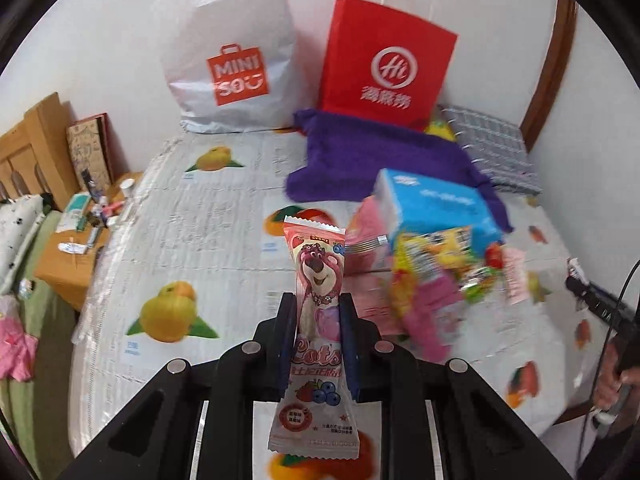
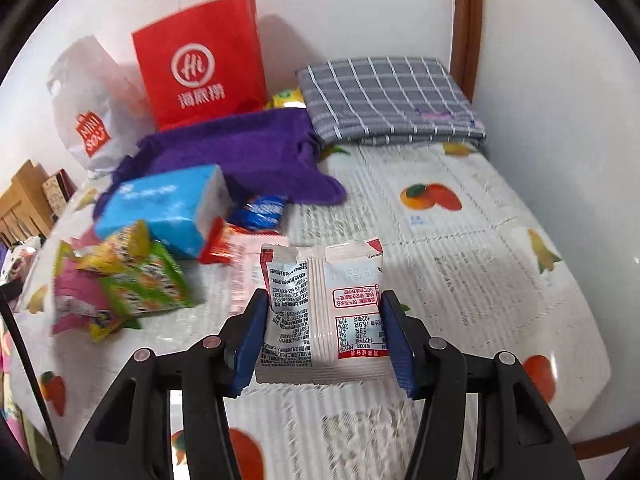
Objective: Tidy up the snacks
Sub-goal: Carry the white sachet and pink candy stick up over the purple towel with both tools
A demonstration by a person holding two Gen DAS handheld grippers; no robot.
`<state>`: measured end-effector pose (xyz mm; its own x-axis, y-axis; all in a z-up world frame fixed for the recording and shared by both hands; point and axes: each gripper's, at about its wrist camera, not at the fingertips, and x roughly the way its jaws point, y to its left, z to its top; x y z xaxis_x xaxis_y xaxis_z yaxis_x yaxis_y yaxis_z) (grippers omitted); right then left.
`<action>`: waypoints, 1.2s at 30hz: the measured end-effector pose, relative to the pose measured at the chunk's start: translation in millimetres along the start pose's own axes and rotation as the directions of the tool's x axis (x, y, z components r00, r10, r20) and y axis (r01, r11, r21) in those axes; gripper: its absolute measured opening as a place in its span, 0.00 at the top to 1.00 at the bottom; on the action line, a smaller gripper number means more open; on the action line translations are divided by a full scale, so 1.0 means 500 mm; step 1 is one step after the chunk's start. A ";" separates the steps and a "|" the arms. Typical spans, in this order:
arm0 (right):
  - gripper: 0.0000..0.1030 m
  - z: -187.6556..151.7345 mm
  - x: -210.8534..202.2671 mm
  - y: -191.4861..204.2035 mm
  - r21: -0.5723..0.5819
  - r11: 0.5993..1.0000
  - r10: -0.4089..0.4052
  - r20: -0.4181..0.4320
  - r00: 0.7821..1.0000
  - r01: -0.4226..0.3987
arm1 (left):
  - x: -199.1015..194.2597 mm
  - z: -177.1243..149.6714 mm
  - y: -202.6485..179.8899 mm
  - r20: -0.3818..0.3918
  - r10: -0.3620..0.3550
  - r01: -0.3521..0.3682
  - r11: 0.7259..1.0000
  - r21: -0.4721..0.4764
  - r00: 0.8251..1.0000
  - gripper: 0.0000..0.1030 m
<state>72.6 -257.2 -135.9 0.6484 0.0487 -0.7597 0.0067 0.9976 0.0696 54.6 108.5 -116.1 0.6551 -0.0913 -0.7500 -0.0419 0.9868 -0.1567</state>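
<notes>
My left gripper (image 1: 317, 304) is shut on a long pink snack packet with a cartoon bear (image 1: 318, 276), held upright above the table. In the right wrist view my right gripper (image 2: 323, 300) is shut on a white snack pouch with red print (image 2: 332, 304), its back label facing me, lifted off the cloth. A heap of loose snacks (image 1: 436, 280) lies right of the left gripper, beside a blue tissue pack (image 1: 436, 204). The same heap (image 2: 120, 284) and blue tissue pack (image 2: 164, 208) sit left of the right gripper.
A fruit-print tablecloth (image 1: 200, 240) covers the table. At the back stand a white plastic shopping bag (image 1: 228, 60) and a red paper bag (image 1: 388, 64), with a purple towel (image 1: 380, 160) and a folded grey checked cloth (image 2: 384, 100). A cluttered wooden side table (image 1: 76, 248) is at left.
</notes>
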 end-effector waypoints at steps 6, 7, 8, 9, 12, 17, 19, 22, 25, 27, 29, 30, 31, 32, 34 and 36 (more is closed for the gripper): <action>0.47 0.014 -0.072 0.035 -0.027 0.999 0.038 0.041 0.998 -0.037 | -0.035 0.016 -0.059 0.028 -0.054 0.054 0.998 0.024 0.998 0.81; 0.47 0.017 -0.081 0.041 -0.029 0.999 0.042 0.046 0.998 -0.041 | -0.043 0.021 -0.070 0.036 -0.061 0.059 0.998 0.032 0.998 0.81; 0.47 0.020 -0.087 0.044 -0.031 0.998 0.047 0.050 0.998 -0.046 | -0.049 0.025 -0.079 0.041 -0.066 0.064 0.997 0.038 0.997 0.81; 0.47 0.025 -0.095 0.050 -0.035 0.998 0.054 0.055 0.997 -0.052 | -0.054 0.030 -0.090 0.047 -0.074 0.071 0.996 0.047 0.996 0.81; 0.47 0.039 -0.116 0.066 -0.047 0.997 0.068 0.075 0.995 -0.065 | -0.070 0.046 -0.117 0.060 -0.081 0.077 0.995 0.070 0.995 0.81; 0.46 0.076 -0.134 0.085 -0.048 0.994 0.102 0.088 0.991 -0.098 | -0.084 0.078 -0.146 0.074 -0.094 0.087 0.992 0.088 0.993 0.81; 0.47 0.092 -0.138 0.095 -0.057 0.991 0.125 0.095 0.988 -0.120 | -0.085 0.091 -0.156 0.079 -0.094 0.086 0.992 0.096 0.992 0.81; 0.47 0.114 -0.134 0.114 -0.074 0.990 0.130 0.099 0.986 -0.123 | -0.084 0.112 -0.169 0.086 -0.105 0.095 0.989 0.114 0.991 0.81; 0.47 0.134 -0.120 0.130 -0.086 0.987 0.140 0.092 0.986 -0.132 | -0.073 0.130 -0.175 0.085 -0.110 0.099 0.988 0.119 0.990 0.81; 0.47 0.149 -0.106 0.139 -0.090 0.987 0.142 0.084 0.986 -0.135 | -0.062 0.145 -0.176 0.082 -0.115 0.104 0.987 0.119 0.990 0.81; 0.47 0.161 -0.092 0.145 -0.093 0.986 0.144 0.075 0.987 -0.137 | -0.052 0.160 -0.177 0.080 -0.115 0.104 0.987 0.124 0.990 0.81; 0.46 0.172 -0.082 0.148 -0.095 0.986 0.147 0.070 0.987 -0.140 | -0.046 0.169 -0.177 0.080 -0.113 0.103 0.987 0.126 0.990 0.81; 0.46 0.178 -0.076 0.149 -0.096 0.985 0.148 0.067 0.987 -0.141 | -0.040 0.178 -0.177 0.080 -0.112 0.102 0.987 0.128 0.990 0.81; 0.46 0.187 -0.069 0.151 -0.097 0.985 0.150 0.065 0.987 -0.143 | -0.033 0.190 -0.178 0.081 -0.113 0.102 0.986 0.130 0.990 0.81; 0.47 0.207 -0.054 0.156 -0.103 0.984 0.154 0.063 0.986 -0.147 | -0.023 0.207 -0.179 0.082 -0.111 0.099 0.986 0.133 0.990 0.81; 0.47 0.228 -0.039 0.159 -0.106 0.984 0.154 0.066 0.986 -0.147 | -0.010 0.227 -0.181 0.083 -0.106 0.093 0.986 0.138 0.991 0.81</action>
<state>147.4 -184.4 -41.8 0.6906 0.1984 -0.6955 -0.1689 0.9793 0.1116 140.7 35.0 -25.4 0.7165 -0.1834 -0.6731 0.1243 0.9829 -0.1356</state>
